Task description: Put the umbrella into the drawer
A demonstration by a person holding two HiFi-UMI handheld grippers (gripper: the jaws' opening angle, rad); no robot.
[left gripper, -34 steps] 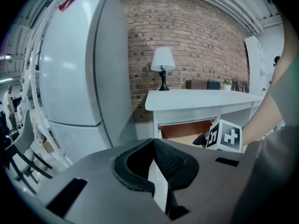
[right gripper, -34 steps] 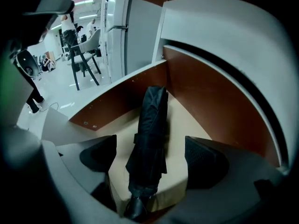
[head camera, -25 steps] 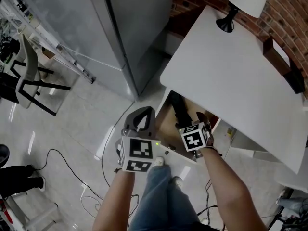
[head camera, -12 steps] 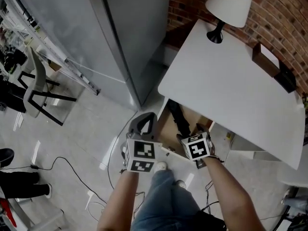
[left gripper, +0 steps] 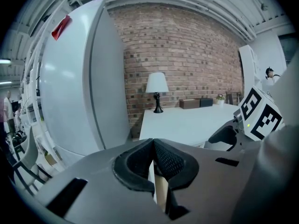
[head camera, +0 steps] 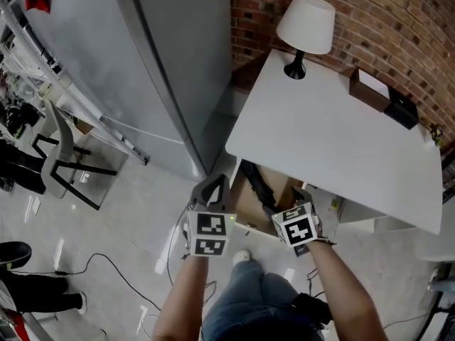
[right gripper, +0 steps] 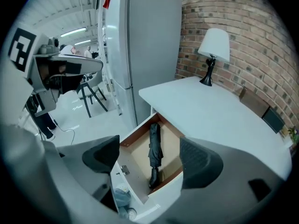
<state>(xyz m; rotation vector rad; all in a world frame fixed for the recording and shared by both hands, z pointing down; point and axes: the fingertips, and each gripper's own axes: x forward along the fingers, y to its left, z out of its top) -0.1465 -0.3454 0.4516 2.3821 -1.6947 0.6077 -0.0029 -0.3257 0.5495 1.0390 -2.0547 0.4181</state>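
Observation:
A black folded umbrella (right gripper: pixel 154 153) lies lengthwise in the open wooden drawer (right gripper: pixel 135 141) under the white table. The head view shows the same umbrella (head camera: pixel 258 185) in that drawer (head camera: pixel 243 203). My right gripper (right gripper: pixel 150 157) hangs high above the drawer, open, and its jaws have just been closing a little with nothing between them. In the head view the right gripper (head camera: pixel 298 193) sits over the drawer's right front corner. My left gripper (head camera: pixel 211 187) is left of the drawer, and the left gripper (left gripper: pixel 153 146) has its pads together, shut on nothing.
The white table (head camera: pixel 334 133) carries a lamp (head camera: pixel 304 27) and dark boxes (head camera: pixel 373 91) against a brick wall. A tall grey cabinet (head camera: pixel 163 62) stands left of the table. A chair (head camera: pixel 64 155) and cables (head camera: pixel 106 268) are on the floor. Small items (right gripper: pixel 122 196) lie below the drawer.
Both grippers have risen away from the drawer. The head view has pulled back and shows more of the table and lamp. The umbrella has stayed in the drawer.

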